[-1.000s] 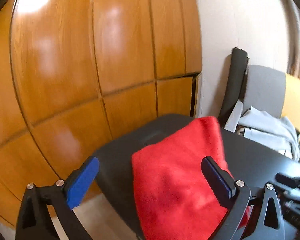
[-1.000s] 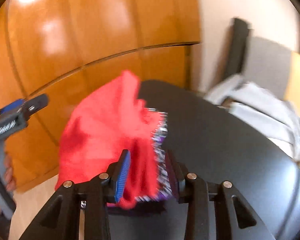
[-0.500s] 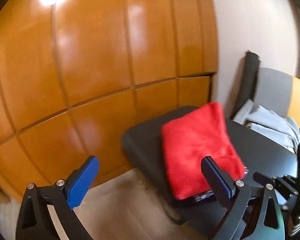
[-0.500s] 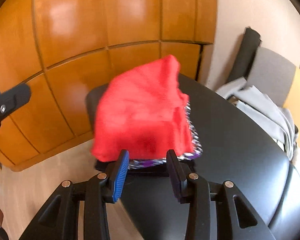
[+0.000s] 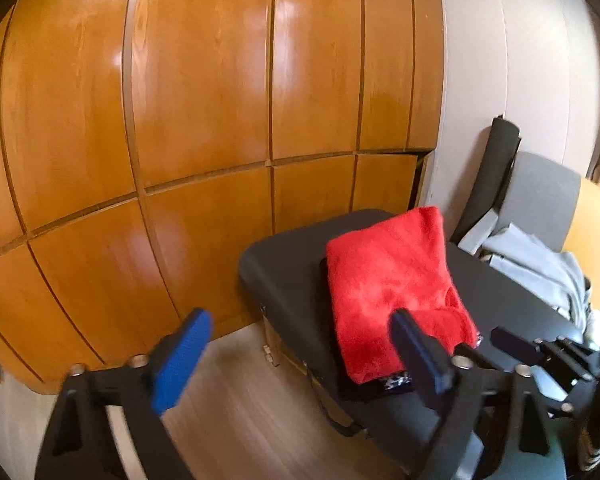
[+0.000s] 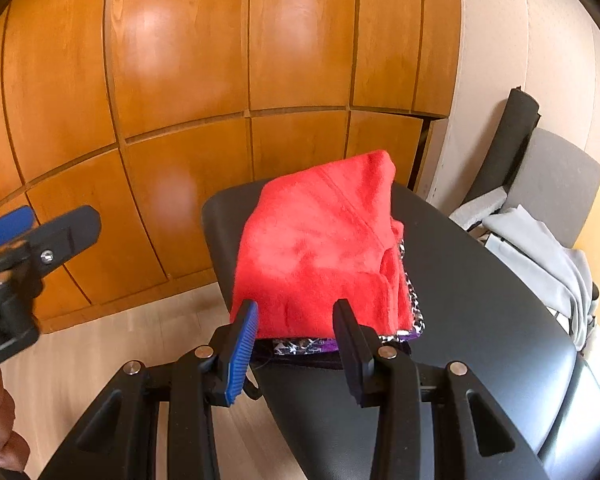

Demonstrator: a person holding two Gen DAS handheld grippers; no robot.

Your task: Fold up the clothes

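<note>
A folded red fleece garment [image 5: 392, 284] lies on the corner of a black padded table [image 5: 284, 276], on top of a folded purple patterned garment [image 6: 308, 346] and a dark one. It also shows in the right wrist view [image 6: 320, 256]. My left gripper [image 5: 300, 348] is open and empty, held off the table's left edge above the floor. My right gripper [image 6: 296, 330] is open and empty, just in front of the stack's near edge. The left gripper also shows at the left of the right wrist view [image 6: 28, 240].
Orange wood wall panels [image 5: 200, 100] stand behind the table. A grey chair [image 6: 556, 184] with pale grey clothes [image 6: 540, 248] heaped on it stands at the right. Light wood floor [image 6: 120, 344] lies left of the table [image 6: 480, 300].
My right gripper let go of the red garment, opened, and drew back from the stack. My left gripper also drew back and left, away from the table. The red garment now rests on the stack.
</note>
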